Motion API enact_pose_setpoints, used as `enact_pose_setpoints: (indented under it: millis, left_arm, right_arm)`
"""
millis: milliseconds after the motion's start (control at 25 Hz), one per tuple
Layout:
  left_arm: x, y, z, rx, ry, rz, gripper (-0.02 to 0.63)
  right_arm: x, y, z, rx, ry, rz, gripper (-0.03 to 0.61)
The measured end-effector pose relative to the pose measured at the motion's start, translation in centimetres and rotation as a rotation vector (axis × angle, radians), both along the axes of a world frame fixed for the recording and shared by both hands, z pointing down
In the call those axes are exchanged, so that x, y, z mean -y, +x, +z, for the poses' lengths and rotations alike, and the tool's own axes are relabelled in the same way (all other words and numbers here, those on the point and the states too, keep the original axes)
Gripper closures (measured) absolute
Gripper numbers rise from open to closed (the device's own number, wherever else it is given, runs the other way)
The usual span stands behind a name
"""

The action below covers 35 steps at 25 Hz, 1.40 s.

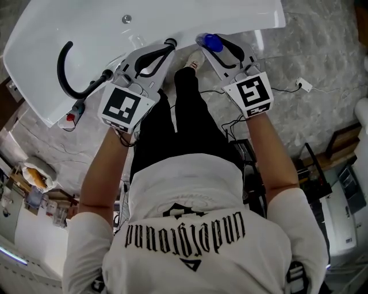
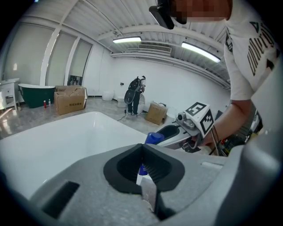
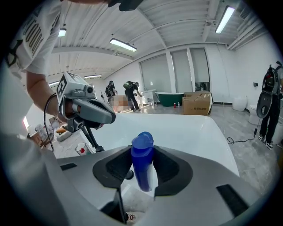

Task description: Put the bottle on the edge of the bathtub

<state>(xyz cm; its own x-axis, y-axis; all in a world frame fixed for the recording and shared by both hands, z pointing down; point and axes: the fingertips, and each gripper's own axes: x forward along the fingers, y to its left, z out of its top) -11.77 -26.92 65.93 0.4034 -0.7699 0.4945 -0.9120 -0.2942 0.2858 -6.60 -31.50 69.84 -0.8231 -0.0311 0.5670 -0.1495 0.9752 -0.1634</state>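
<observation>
While the right gripper's [image 1: 217,47] jaws clamp a blue bottle [image 3: 142,161] near the white bathtub [image 1: 172,17], the left gripper's [image 2: 142,149] jaws sit together.

Left tool [image 1: 168,45], right tool [image 1: 210,42]: grey shells, black pads, black-and-white square markers.
Bottle [image 3: 142,163]: blue all over, cap included.
Bathtub [image 1: 69,28]: plain white.
Hose [image 1: 62,72]: black.
Floor [image 1: 322,51]: grey, marbled.
My trousers [image 1: 190,126]: black.
My shirt [image 1: 190,189]: white, black lettering.
Far tub [image 2: 31,93]: dark green.
Boxes [image 2: 70,100]: brown.
</observation>
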Motion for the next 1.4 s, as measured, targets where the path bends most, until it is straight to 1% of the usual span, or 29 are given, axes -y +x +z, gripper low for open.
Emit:
enact_pose_setpoints:
  millis: [280, 400, 520, 800, 960, 1080, 1240, 1360, 1400]
  left_arm:
    - [0.4, -0.4, 3.2, -0.019, -0.037, -0.001, 0.6]
    - [0.9, -0.5, 4.0, -0.025, -0.036, -0.007, 0.6]
    - [1.0, -0.1, 4.5, -0.03, -0.053, -0.004, 0.6]
    - [1.3, 0.0, 4.9, -0.033, -0.067, 0.007, 0.6]
    - [1.2, -0.2, 5.1, -0.037, -0.078, 0.005, 0.6]
    - [1.2, -0.2, 5.1, -0.043, -0.05, 0.007, 0.6]
    - [1.2, -0.3, 5.1, -0.041, -0.069, 0.008, 0.6]
    - [1.2, -0.4, 5.0, -0.046, -0.053, 0.014, 0.6]
    - [1.1, -0.4, 5.0, -0.044, -0.061, 0.015, 0.6]
  right_arm:
    - [0.4, -0.6, 3.4, -0.033, 0.012, -0.023, 0.425]
    - [0.6, -0.7, 4.5, -0.042, 0.018, -0.027, 0.425]
    - [0.5, -0.6, 5.3, -0.056, 0.03, -0.039, 0.425]
    - [0.4, -0.3, 6.8, -0.089, 0.043, -0.046, 0.426]
    - [0.3, -0.1, 7.0, -0.083, 0.042, -0.036, 0.426]
    - [0.5, -0.3, 6.9, -0.082, 0.046, -0.027, 0.426]
    - [0.7, -0.6, 7.0, -0.09, 0.045, -0.022, 0.425]
    - [0.7, -0.7, 7.2, -0.1, 0.043, -0.022, 0.419]
    - [0.6, -0.6, 7.3, -0.104, 0.042, -0.021, 0.415]
